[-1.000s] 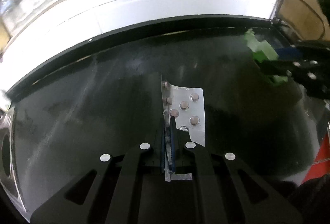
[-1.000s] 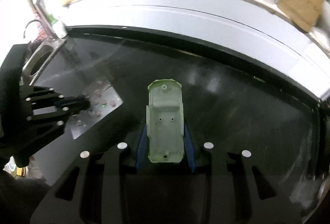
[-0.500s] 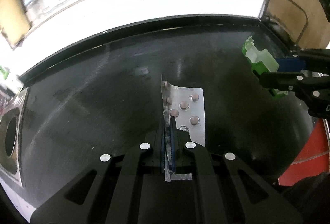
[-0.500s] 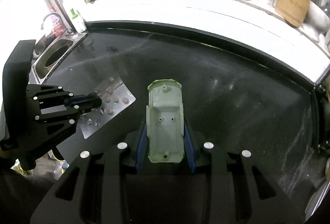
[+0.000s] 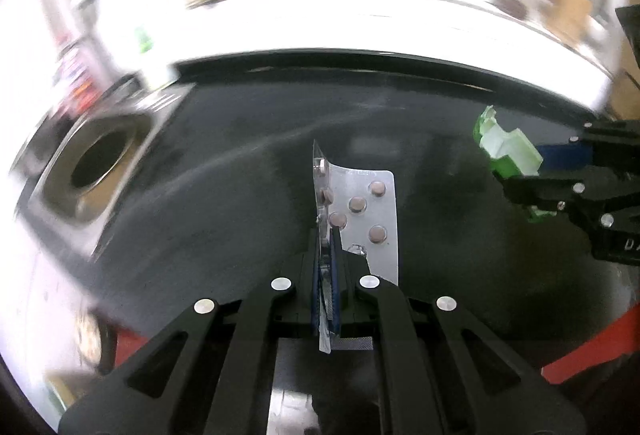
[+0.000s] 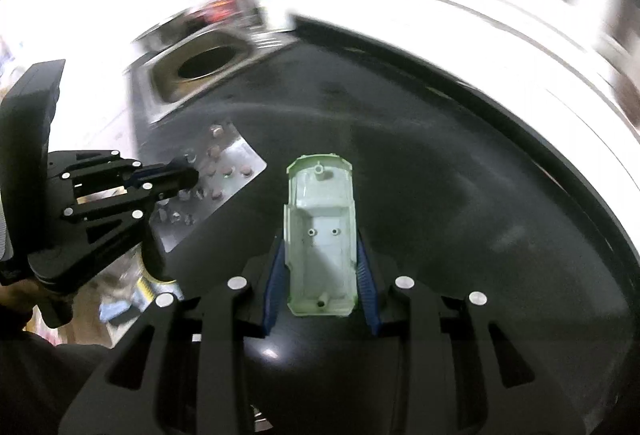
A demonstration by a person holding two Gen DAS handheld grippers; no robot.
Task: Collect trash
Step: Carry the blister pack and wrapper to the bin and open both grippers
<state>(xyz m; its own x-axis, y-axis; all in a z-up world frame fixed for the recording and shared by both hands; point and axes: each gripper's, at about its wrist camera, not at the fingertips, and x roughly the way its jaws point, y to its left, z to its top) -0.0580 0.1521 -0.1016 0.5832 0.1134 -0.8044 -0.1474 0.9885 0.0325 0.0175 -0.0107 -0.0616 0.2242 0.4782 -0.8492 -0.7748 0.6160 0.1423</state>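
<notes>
My left gripper point(image 5: 329, 235) is shut on a silver pill blister pack point(image 5: 366, 207), folded and held upright above the black counter point(image 5: 224, 203). The pack also shows in the right wrist view point(image 6: 224, 171), with the left gripper point(image 6: 188, 177) at the left. My right gripper point(image 6: 320, 247) is shut on a pale green plastic shell point(image 6: 320, 235), held hollow side up between the blue pads. The shell also shows in the left wrist view point(image 5: 508, 149), at the right, in the right gripper point(image 5: 532, 171).
A steel sink with a round drain point(image 5: 96, 167) is set in the counter's left end; it also shows in the right wrist view point(image 6: 200, 65). A white ledge point(image 5: 360, 23) with blurred jars runs behind the counter. Something red point(image 5: 592, 351) lies low at the right.
Both grippers have swung left and back with their loads. The sink has come further into both views. The background is blurred by motion.
</notes>
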